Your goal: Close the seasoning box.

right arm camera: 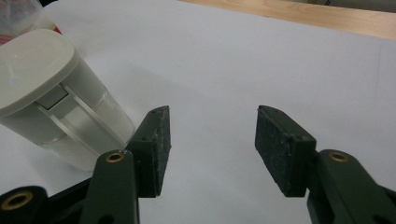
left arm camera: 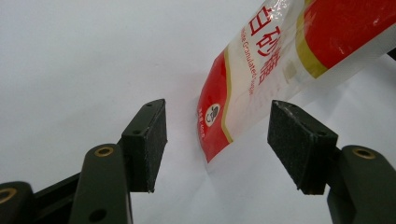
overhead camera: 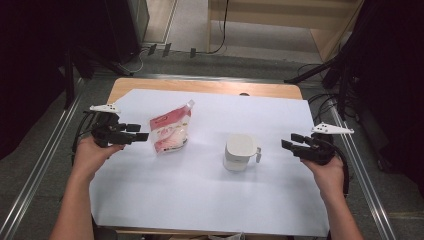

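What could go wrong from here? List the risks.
The sugar pouch lies tilted on the white sheet; the open left claw faces only its bottom corner, so a pinch there may slip. The right claw, also open, points past the lidded container and may nudge it.

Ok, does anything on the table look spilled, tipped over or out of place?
Nothing stands out. The sugar bag lies flat on the white sheet, closed, with no spill around it. The lidded white container stands upright beside it with its lid on. Both hand-held grippers are open and touch nothing.
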A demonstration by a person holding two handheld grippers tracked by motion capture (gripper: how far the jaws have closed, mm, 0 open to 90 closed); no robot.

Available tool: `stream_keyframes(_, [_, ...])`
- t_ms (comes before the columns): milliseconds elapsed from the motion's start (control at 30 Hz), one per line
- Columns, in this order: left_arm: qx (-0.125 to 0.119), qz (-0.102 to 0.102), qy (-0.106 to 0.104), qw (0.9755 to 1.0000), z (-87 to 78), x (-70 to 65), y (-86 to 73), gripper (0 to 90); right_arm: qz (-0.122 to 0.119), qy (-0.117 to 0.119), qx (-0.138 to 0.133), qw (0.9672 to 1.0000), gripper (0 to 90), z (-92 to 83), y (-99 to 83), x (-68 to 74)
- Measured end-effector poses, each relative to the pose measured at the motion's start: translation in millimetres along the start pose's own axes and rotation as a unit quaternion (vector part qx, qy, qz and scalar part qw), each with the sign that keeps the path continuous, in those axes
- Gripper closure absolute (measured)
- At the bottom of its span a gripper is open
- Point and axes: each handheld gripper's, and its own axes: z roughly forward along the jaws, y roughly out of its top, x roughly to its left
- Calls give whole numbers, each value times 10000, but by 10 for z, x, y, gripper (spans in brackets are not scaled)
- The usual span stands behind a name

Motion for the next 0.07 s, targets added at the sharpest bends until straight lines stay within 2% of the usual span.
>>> stream_keyframes(67, [1, -19, -28, 10000, 1, -1, -1, 389, -13, 1, 1, 10000, 460, 5, 0, 3])
